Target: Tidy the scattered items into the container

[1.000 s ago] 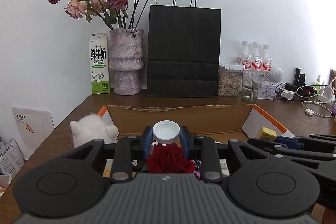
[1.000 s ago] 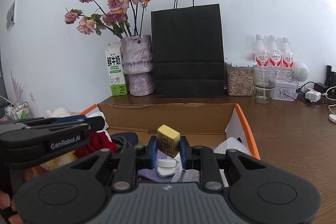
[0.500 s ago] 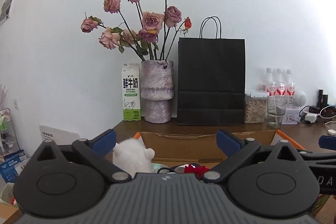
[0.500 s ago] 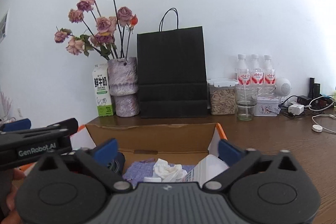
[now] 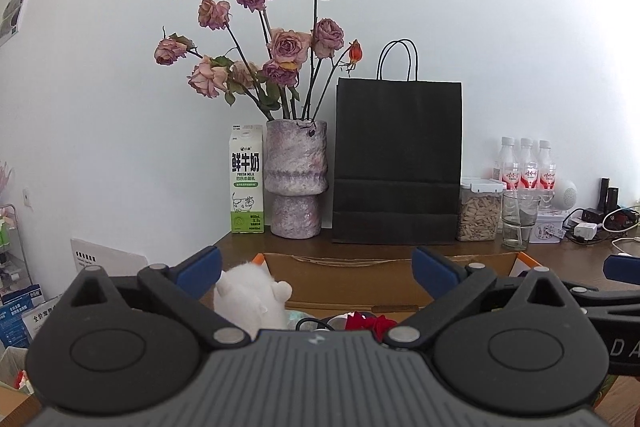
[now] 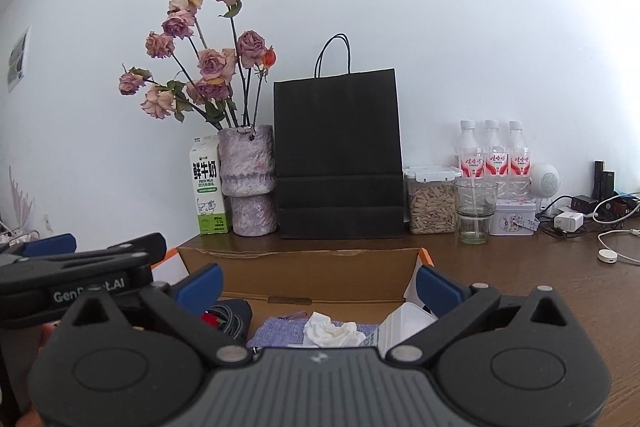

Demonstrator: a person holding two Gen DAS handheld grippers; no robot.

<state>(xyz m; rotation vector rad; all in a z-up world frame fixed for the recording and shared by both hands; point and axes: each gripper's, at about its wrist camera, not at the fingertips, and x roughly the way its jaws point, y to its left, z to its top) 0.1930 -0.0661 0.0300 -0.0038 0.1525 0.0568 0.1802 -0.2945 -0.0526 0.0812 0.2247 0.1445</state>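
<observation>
An open cardboard box (image 5: 352,277) (image 6: 304,267) lies on the wooden desk below both grippers. Inside it I see a white plush toy (image 5: 248,301), a red fabric rose (image 5: 370,323), a crumpled white tissue (image 6: 330,331) on a lilac cloth (image 6: 276,329), a white plastic tub (image 6: 402,325) and dark cables (image 6: 228,319). My left gripper (image 5: 316,269) is open and empty above the box's left half. Over the right half my right gripper (image 6: 318,285) is open too, with nothing between its blue pads. The left gripper (image 6: 80,267) shows at the left of the right wrist view.
Along the wall stand a milk carton (image 5: 247,179), a vase of dried roses (image 5: 296,179), a black paper bag (image 5: 398,163), a jar of seeds (image 6: 432,201), a glass (image 6: 476,211), three bottles (image 6: 496,155), a tin and chargers with cables (image 6: 588,215). Bare desk (image 6: 540,291) lies right of the box.
Both grippers opened wide: the left let go of a white-capped item, the right a yellow block, both out of sight. Both views tilted up, so less of the box shows.
</observation>
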